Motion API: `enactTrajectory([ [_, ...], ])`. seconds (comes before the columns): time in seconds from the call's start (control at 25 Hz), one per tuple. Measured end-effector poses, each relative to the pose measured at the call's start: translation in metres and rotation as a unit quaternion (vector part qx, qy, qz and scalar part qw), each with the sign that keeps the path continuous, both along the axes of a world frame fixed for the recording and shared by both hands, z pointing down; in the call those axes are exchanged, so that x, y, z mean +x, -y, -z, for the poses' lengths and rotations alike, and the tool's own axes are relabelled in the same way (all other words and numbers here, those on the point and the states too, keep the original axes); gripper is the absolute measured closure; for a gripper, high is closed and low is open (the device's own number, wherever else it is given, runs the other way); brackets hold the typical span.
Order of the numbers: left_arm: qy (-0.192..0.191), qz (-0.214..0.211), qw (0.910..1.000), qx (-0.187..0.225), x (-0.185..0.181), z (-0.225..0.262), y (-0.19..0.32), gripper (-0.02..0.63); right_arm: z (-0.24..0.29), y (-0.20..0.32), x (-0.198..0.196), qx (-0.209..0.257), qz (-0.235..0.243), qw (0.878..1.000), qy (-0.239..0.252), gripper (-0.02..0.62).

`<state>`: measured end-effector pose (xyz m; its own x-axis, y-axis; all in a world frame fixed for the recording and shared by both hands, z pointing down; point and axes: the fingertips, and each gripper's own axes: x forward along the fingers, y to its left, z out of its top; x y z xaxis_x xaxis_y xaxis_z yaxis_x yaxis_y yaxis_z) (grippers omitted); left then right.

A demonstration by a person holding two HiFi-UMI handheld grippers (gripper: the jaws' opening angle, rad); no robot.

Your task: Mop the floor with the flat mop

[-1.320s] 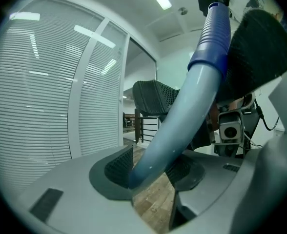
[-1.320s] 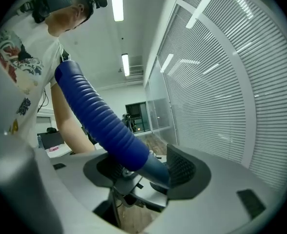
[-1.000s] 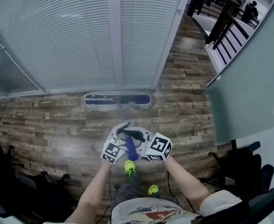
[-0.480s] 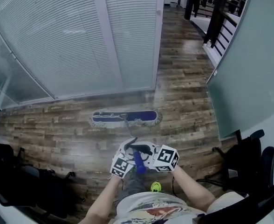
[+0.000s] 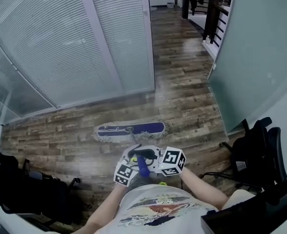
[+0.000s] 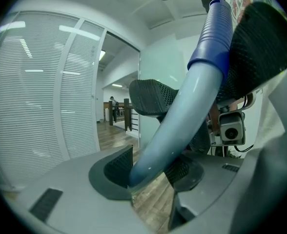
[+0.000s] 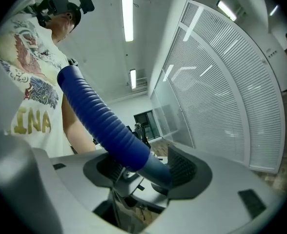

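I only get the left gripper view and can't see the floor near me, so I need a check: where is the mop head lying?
Observer: The mop head lies flat on the wood floor, crosswise in front of the person, apart from the blinds.
Operator: Where does the handle meet it?
Observer: The handle slants forward and down to the middle of the mop head.
Operator: Anything at the sides?
Observer: An office chair stands at the right and dark bags lie at the left, both apart from the mop head.
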<state>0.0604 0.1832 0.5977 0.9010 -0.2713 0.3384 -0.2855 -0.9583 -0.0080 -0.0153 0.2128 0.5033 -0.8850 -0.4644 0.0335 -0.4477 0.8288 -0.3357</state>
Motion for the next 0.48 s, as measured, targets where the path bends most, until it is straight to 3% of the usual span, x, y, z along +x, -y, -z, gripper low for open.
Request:
enactTrajectory([
  [0.48,0.010,-0.009,0.9999,0.001,0.0089,0.0027,-0.0050,0.446,0.0025,-0.0033,0.0067,0.000,0.002,1.000,-0.005,0.341],
])
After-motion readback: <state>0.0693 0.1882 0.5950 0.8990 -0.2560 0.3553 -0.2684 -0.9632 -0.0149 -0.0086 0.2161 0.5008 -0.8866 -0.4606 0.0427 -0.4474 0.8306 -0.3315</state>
